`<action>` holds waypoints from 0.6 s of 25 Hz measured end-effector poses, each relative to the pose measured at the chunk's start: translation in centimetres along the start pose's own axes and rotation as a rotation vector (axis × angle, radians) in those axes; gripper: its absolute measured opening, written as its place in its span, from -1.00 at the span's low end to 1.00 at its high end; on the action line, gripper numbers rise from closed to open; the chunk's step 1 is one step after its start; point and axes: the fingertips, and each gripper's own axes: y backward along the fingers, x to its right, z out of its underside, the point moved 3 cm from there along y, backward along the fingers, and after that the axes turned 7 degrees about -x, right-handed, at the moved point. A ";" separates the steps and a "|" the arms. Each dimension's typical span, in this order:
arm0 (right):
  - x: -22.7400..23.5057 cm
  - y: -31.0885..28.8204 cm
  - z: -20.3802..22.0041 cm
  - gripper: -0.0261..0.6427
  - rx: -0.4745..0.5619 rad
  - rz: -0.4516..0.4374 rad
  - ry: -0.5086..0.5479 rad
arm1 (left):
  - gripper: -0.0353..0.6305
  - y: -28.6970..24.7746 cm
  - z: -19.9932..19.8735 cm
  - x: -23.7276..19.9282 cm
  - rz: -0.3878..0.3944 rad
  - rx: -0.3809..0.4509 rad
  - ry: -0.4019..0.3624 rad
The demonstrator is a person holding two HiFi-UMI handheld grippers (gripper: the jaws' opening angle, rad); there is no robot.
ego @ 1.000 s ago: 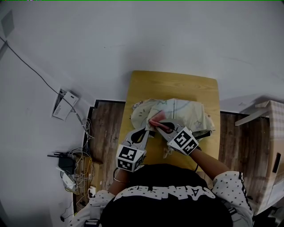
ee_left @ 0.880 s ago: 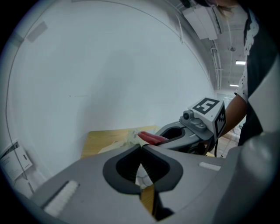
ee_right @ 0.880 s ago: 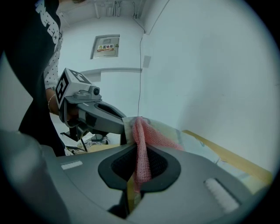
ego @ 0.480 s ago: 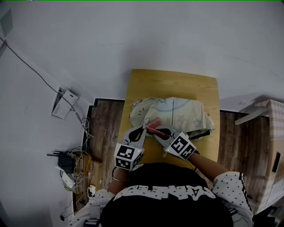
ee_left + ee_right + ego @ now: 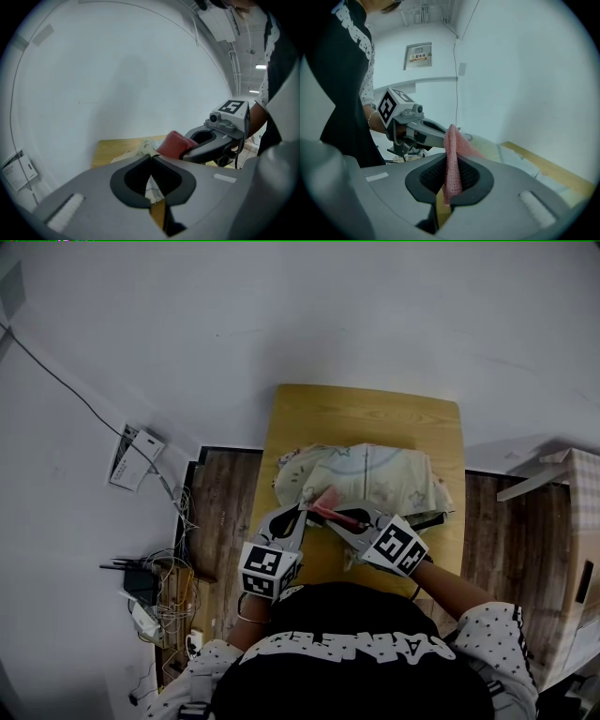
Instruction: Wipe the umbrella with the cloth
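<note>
A cream patterned umbrella (image 5: 370,474) lies folded on the wooden table (image 5: 366,418). My left gripper (image 5: 300,514) is shut at the umbrella's near left edge, with a bit of the cream fabric (image 5: 153,188) pinched between its jaws. My right gripper (image 5: 330,514) sits just right of it, shut on a pink cloth (image 5: 325,500). In the right gripper view the cloth (image 5: 451,159) stands up between the jaws above the umbrella (image 5: 499,153). In the left gripper view, the cloth (image 5: 174,144) shows just beyond the left jaw tips.
The table's far end meets a white wall. A tangle of cables and small devices (image 5: 155,592) lies on the floor at the left. A white box (image 5: 136,457) lies beside them. A cardboard box (image 5: 581,559) stands at the right.
My right gripper has drawn the pink cloth a little across the umbrella toward its near edge. The left gripper has stayed in place, still shut.
</note>
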 end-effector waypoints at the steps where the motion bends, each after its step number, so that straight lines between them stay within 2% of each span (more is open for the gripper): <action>1: 0.4 0.5 -0.3 -0.82 0.009 0.008 0.011 | -0.89 0.0 0.0 0.0 -0.001 -0.001 0.002; 4: 2.4 1.9 -1.0 -0.82 0.036 0.066 0.026 | -0.89 -0.1 0.1 -0.1 -0.003 -0.003 0.006; 9: 6.9 3.4 -1.6 -0.82 0.087 0.212 -0.005 | -0.89 -0.2 0.0 -0.2 -0.003 -0.004 0.003; 11: 8.5 3.6 -1.4 -0.82 0.082 0.272 0.034 | -0.89 -0.1 0.0 -0.2 -0.004 -0.004 0.000; 15: 11.1 3.5 -0.3 -0.82 0.003 0.357 0.142 | -0.89 0.0 -0.2 -0.1 -0.001 -0.001 -0.002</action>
